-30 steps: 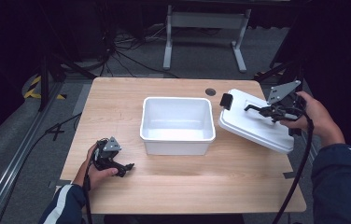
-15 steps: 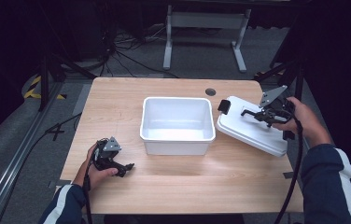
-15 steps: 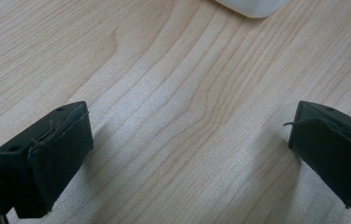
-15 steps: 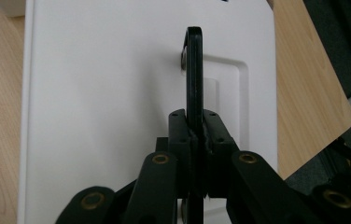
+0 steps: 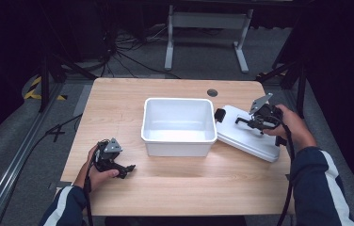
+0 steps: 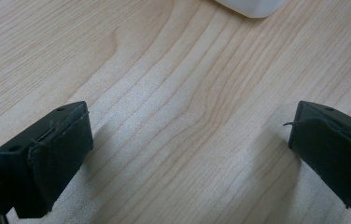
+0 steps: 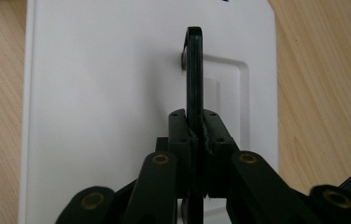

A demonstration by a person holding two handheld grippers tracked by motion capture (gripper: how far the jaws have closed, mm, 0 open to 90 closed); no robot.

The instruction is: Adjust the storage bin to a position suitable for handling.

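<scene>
Right tool, right of centre in the high view: held in the person's right hand, it sits over the white lid. Right gripper view: jaws pinched tight on the lid's black handle, which stands up on edge between the pads and runs toward the top of the frame. White lid surface lies to both sides of the handle, with a moulded recess around its base.

Lid: right of centre in the high view, tilted, its left edge beside the right wall of the white tub. A black latch shows at the lid's upper-left corner, next to the tub's rim. Whether lid and tub actually touch, cannot tell.

Tub: centre of the frame, open side up, nothing visible inside, standing on the wooden surface.

Left tool, lower left of the high view: held in the left hand low over bare wood, well apart from the tub. Left gripper view: jaws spread wide, one pad at the lower left of the frame, the other at the right edge, only wood grain between them. A rounded white corner of the tub shows at the top edge of that view.

Small dark round hole in the surface, above the tub in the high view.
</scene>
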